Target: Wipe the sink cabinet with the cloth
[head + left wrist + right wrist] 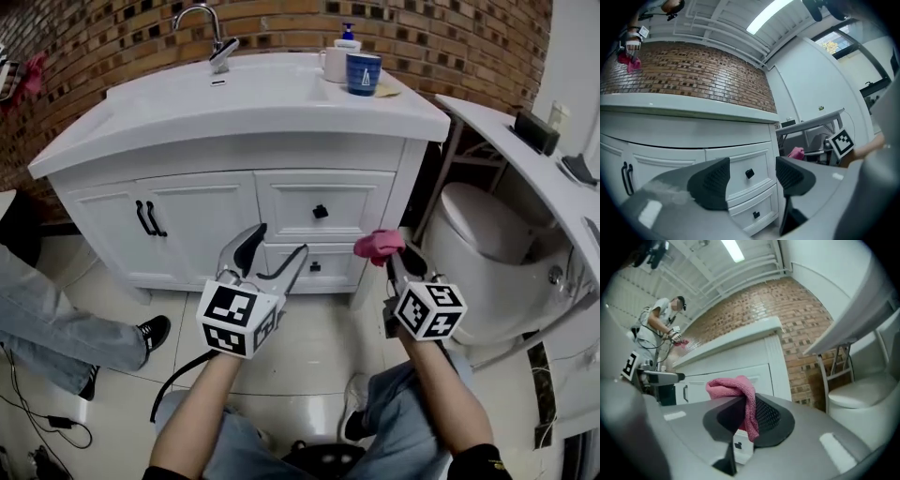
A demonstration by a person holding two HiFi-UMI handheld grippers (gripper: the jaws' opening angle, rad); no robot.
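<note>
In the head view the crumpled pink terry cloth [378, 246] hides the tips of the right gripper [399, 257], both forearms are cut off at the near edge, and a bystander's jeans-clad leg [52, 323] runs out of frame at the left. The forearms reach forward side by side, both grippers pointing at the drawer fronts of the white wooden sink cabinet [187, 202], near it but apart from it. The left gripper [275, 251] has its jaws spread wide with nothing between them; only a black drawer knob [749, 173] shows through the gap. The right gripper's jaws are pinched on the cloth, which bunches above them and droops down between, before the cabinet's right corner
</note>
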